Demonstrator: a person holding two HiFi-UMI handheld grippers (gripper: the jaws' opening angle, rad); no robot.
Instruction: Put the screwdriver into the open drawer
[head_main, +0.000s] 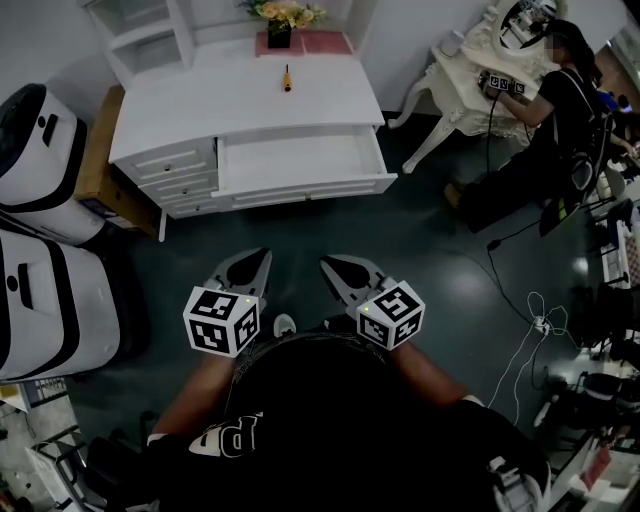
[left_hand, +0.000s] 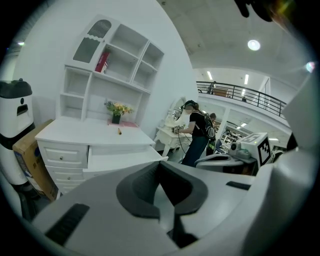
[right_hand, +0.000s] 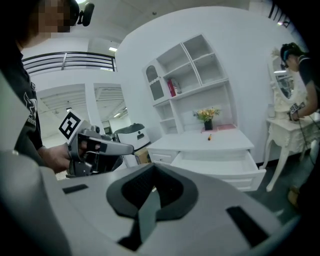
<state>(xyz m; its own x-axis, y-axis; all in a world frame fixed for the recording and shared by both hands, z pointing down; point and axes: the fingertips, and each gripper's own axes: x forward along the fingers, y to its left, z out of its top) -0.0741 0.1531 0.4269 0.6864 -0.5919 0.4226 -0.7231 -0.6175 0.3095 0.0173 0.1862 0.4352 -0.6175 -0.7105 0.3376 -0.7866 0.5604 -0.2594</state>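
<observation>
Holds left tool (head_main: 256, 262) and right tool (head_main: 333, 268) pressed closed, empty, well apart from white surface (head_main: 240, 95) bearing screwdriver (head_main: 287, 78) behind open drawer (head_main: 295, 160).

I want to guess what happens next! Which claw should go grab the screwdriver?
Probably left, barely: the screwdriver on the desk lies slightly nearer the left claw than the right claw. Both are shut, empty and far away.

right gripper (right_hand: 152, 175) closed, empty; screwdriver (right_hand: 209, 136) lies on the desk (right_hand: 190, 144) above the open drawer (right_hand: 220, 161).
</observation>
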